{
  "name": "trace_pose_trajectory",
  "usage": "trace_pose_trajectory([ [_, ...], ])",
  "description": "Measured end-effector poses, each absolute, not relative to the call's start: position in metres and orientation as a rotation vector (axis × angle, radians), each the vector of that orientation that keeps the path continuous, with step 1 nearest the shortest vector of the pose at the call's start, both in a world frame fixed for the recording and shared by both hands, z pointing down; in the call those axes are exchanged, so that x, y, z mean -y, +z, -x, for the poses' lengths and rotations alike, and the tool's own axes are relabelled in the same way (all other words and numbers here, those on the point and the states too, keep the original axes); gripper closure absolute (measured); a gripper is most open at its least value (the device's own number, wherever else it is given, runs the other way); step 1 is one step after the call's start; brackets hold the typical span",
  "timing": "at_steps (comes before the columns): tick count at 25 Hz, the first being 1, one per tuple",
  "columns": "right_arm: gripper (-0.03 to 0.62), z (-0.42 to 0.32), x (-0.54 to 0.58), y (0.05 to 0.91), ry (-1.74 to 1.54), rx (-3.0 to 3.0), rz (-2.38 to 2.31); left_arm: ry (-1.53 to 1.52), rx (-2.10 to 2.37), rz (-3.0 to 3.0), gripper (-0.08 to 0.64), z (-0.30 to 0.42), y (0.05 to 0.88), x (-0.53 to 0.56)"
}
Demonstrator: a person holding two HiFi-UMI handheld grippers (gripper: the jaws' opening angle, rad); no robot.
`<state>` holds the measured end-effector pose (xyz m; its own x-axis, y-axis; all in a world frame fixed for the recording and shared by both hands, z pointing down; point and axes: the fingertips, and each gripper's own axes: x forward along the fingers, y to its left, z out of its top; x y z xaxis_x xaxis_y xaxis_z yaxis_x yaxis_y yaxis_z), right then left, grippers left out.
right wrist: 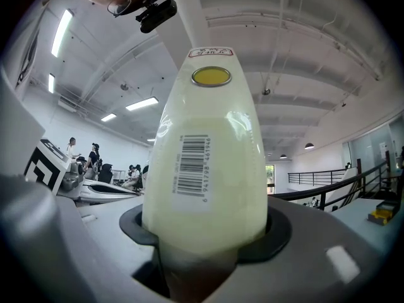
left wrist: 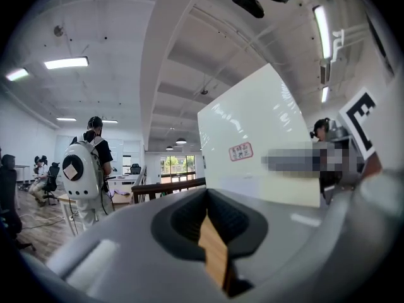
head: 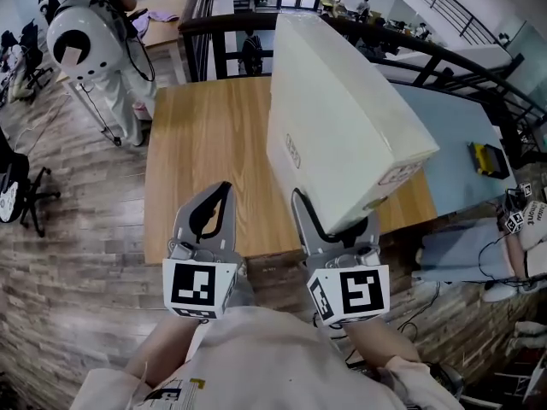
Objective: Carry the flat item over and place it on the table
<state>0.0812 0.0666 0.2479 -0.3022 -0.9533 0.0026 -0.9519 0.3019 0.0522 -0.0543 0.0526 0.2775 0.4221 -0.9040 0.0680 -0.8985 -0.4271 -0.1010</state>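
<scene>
In the right gripper point(head: 338, 220) stands the flat box point(head: 342, 118).

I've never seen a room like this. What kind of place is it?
Probably a big open office or lab. There is a long wooden table, strip lights on a high ceiling, and people sitting at the back.

A wooden table point(head: 205, 152) stands on a floor point(head: 77, 263) of grey-brown planks. Just beside it, on its right side, is a pale blue table point(head: 457, 135). A yellow and black object point(head: 489, 160) lies on the blue table near its right edge. A black chair point(head: 21, 196) stands on the floor at the left.
</scene>
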Motion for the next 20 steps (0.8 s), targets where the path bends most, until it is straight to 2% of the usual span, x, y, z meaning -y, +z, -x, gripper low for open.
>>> trace_pose_trajectory([
  [11, 0.288, -0.033, 0.046, 0.241, -0.028, 2.466, -1.856, -0.176, -1.631, 2.642, 0.558, 0.104, 0.267, 0.059],
  [20, 0.288, -0.004, 0.117, 0.257, 0.007, 2.422, -1.887, -0.183, -1.640, 2.695, 0.558, 0.141, 0.289, 0.132],
])
